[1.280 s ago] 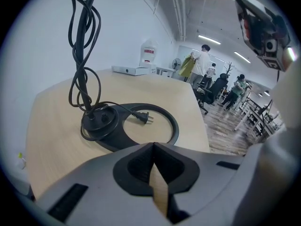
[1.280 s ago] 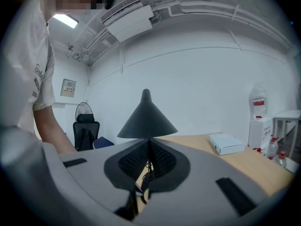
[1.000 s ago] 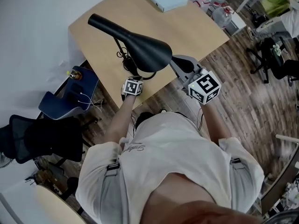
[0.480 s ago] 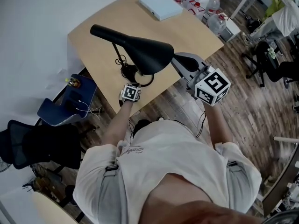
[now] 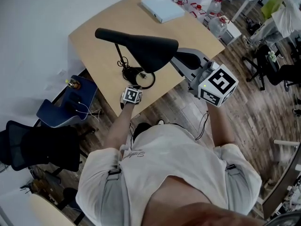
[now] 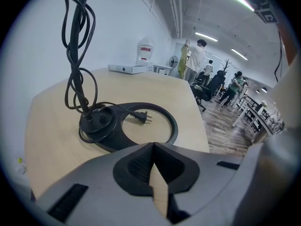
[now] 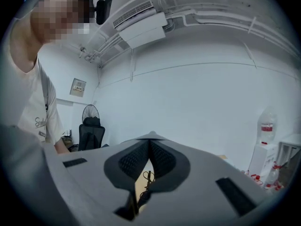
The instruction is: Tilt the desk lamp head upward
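Wooden desk (image 5: 94, 41): lamp head (image 5: 150, 48) near level, tilt seemingly partway; right gripper (image 7: 149, 144) pinched together, empty, under head; left gripper (image 6: 153, 145) likewise closed near ring base (image 6: 171, 124).

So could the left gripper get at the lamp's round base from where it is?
Probably yes. The lamp base lies just ahead of the left gripper with bare table between; its shut jaws would need opening first.

Landmark: lamp base (image 6: 96, 121), on desk (image 5: 103, 36) near its front edge.
- Cord (image 6: 77, 79): bundled on base.
- Lamp head (image 5: 150, 48): above base.
- Box (image 5: 162, 7): far behind base, on desk.
- Left hand-held gripper (image 6: 153, 147): just before base.
- Right hand-held gripper (image 5: 181, 58): right of base, at the head.
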### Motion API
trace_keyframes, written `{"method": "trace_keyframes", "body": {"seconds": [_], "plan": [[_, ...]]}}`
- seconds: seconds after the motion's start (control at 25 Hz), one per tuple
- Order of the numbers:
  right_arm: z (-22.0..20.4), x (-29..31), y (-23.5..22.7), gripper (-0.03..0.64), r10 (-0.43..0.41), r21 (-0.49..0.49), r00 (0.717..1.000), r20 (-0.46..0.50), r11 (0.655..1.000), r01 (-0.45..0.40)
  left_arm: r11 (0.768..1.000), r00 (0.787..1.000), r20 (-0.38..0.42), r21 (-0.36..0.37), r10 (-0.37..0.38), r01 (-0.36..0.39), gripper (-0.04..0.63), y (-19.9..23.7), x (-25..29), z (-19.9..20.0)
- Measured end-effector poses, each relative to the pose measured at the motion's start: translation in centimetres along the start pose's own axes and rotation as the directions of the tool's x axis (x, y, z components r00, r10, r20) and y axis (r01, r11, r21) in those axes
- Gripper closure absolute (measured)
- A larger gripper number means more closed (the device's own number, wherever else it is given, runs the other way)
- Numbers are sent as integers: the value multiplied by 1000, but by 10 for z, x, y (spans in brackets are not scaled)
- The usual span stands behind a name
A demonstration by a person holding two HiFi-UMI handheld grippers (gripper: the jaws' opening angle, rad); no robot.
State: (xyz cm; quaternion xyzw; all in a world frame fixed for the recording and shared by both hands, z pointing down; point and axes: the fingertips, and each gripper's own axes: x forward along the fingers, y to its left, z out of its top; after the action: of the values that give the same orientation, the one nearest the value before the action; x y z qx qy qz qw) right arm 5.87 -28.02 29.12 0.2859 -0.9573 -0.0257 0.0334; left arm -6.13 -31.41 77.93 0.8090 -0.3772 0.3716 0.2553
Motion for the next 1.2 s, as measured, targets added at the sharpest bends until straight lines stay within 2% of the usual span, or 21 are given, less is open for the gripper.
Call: {"method": "trace_keyframes", "body": {"seconds": [0.44, 0.72, 1.2], "plan": [[38, 11, -1, 621, 3, -87, 1000, 8, 996, -2, 1000, 1000, -2, -9, -1, 1, 581, 1, 0, -2], [51, 19, -4, 621, 24, -34, 999, 33, 999, -23, 1000, 1000, 11, -27, -8, 8, 581, 1, 0, -1], [61, 20, -4, 621, 10, -25, 999, 52, 1000, -9, 1000, 1000, 13, -22, 4, -4, 581, 0, -1, -1]]}}
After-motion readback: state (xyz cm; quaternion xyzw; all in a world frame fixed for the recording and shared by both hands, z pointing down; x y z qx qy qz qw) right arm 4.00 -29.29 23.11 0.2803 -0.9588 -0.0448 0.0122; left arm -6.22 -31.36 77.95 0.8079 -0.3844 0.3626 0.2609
